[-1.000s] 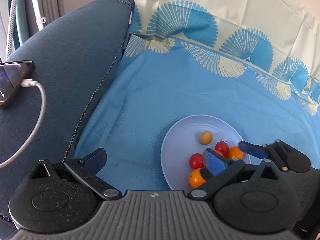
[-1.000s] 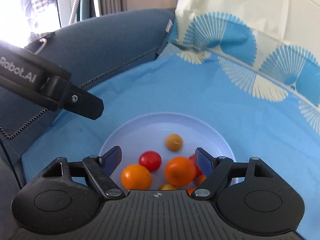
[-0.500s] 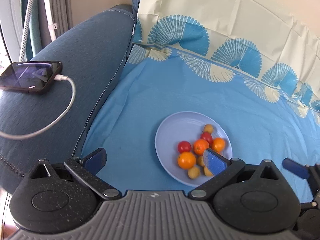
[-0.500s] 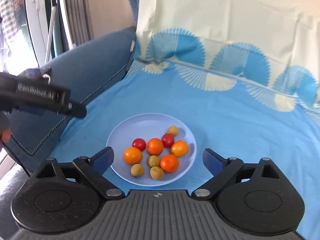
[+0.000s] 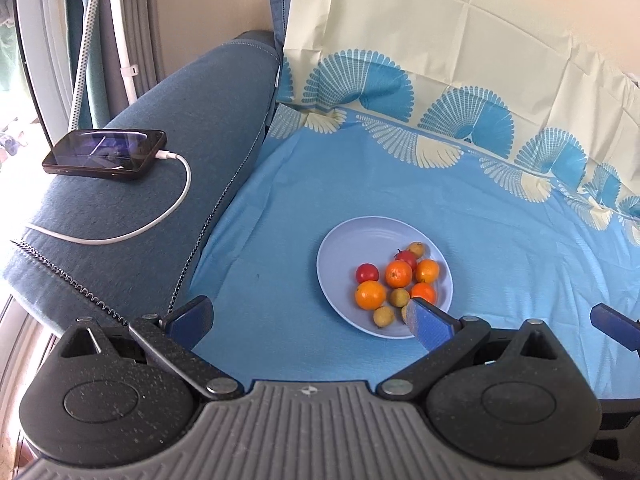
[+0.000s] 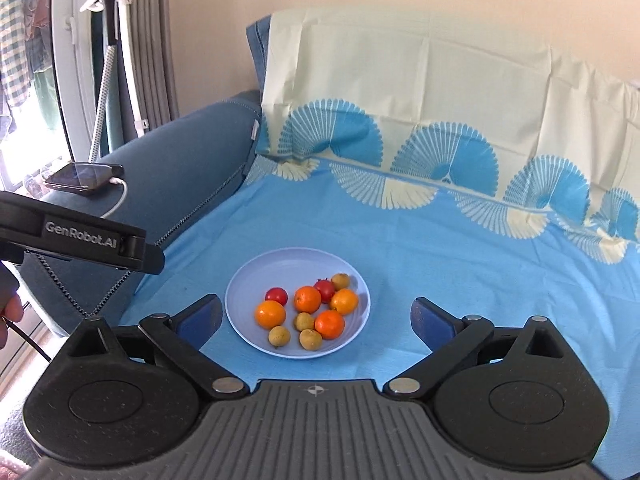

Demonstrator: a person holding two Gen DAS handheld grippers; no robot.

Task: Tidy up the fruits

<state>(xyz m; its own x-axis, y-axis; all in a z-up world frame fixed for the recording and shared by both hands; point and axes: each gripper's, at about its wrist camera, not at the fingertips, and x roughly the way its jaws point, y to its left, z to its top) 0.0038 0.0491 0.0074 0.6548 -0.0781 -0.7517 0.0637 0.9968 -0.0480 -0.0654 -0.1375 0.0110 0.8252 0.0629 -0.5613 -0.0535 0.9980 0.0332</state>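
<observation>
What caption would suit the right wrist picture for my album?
Open right gripper above a lilac plate of oranges, small red fruits and longans on a blue sofa cover.

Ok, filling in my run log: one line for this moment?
plate: all fruit on it | left gripper: open, empty | right gripper: open, empty, jaws just opened | both clear of plate

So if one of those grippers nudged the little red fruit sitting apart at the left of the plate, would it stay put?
Probably not. The red fruit looks round and smooth, so it would likely roll. The plate has only a shallow rim, which may not stop a firm push. Its glossy skin suggests it could slip from the pads and perhaps bruise.
</observation>
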